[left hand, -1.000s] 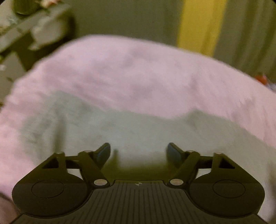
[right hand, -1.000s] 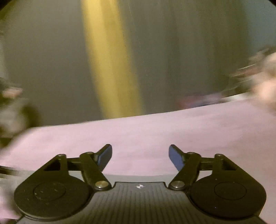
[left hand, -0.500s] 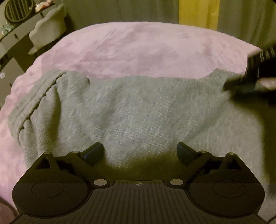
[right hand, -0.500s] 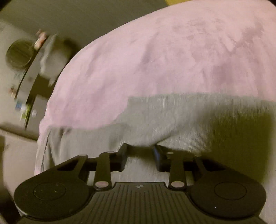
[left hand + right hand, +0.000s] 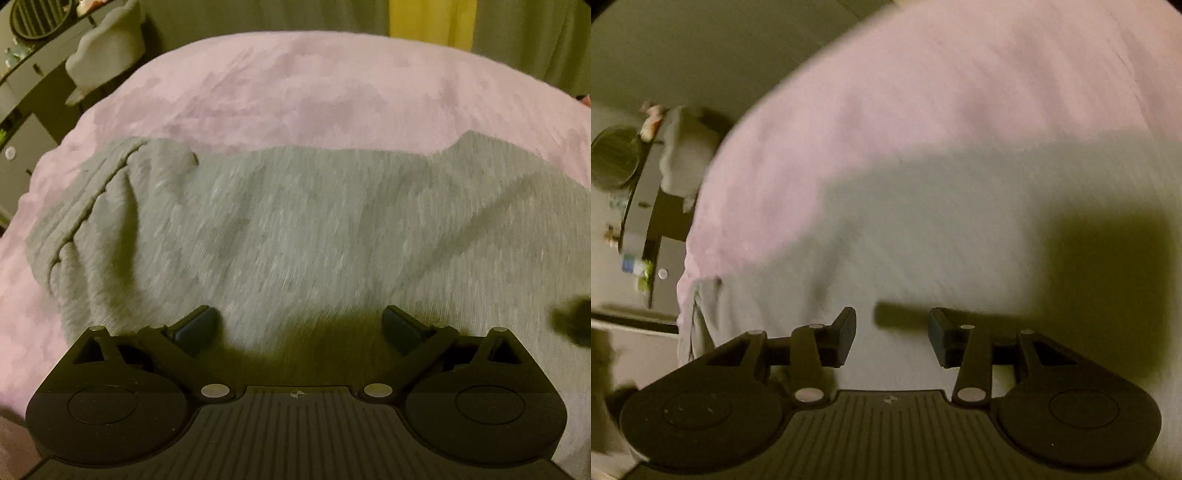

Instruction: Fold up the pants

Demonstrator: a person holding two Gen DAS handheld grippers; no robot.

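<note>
Nearest in the left wrist view, the left gripper (image 5: 301,326) hangs with its jaws spread wide and nothing between them, low over the grey pants (image 5: 295,229). In the right wrist view the right gripper (image 5: 892,332) is also parted, more narrowly, and likewise empty above the same cloth (image 5: 923,240); whether either tip touches the fabric I cannot tell. The pants lie spread across the pink blanket (image 5: 314,85), filling the middle of the left view, with the ribbed waistband (image 5: 70,210) bunched at about 9 o'clock and a raised corner at about 2 o'clock. The fabric looks like soft jersey knit, heathered and limp: probably light, with no stiffness, likely to sag and crease when lifted. The thick waistband or a doubled edge seems the surest pinch point. The blanket beyond is plush. Farthest off, at 11 o'clock, stands a dark shelf unit (image 5: 33,92).
</note>
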